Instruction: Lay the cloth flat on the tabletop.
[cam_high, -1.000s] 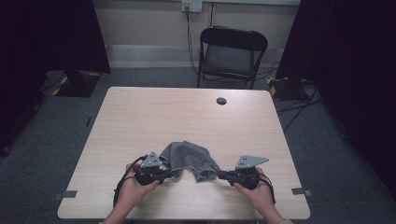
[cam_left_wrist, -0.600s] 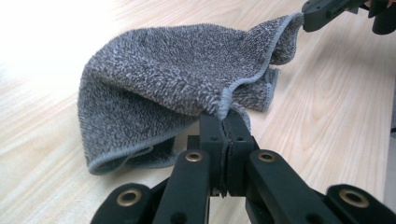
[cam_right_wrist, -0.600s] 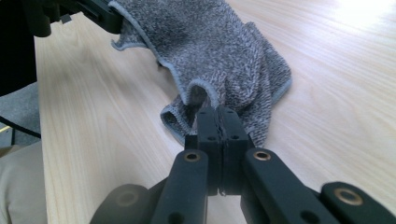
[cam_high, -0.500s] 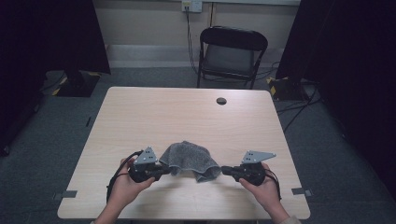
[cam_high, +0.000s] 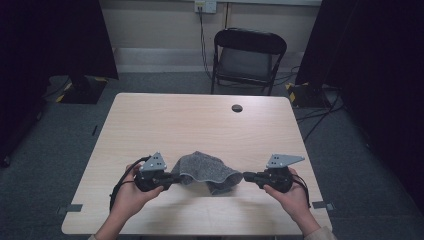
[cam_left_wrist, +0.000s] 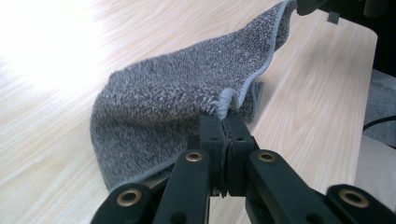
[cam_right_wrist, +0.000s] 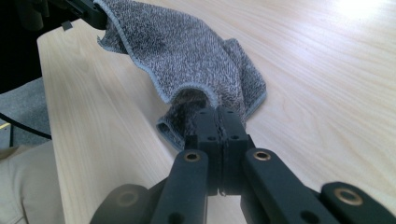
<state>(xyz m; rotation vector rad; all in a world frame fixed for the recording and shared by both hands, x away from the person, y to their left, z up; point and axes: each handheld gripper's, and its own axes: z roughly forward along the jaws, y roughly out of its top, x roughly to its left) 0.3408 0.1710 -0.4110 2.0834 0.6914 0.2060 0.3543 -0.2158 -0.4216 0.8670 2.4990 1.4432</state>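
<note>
Grey towel (cam_high: 204, 170), one, between two clamped grippers.

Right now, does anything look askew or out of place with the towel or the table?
Nothing is damaged or spilled. The grey towel is bunched rather than flat: it sags between the left gripper and right gripper, each shut on a hemmed corner, with a fold trailing onto the table near the right gripper.
</note>
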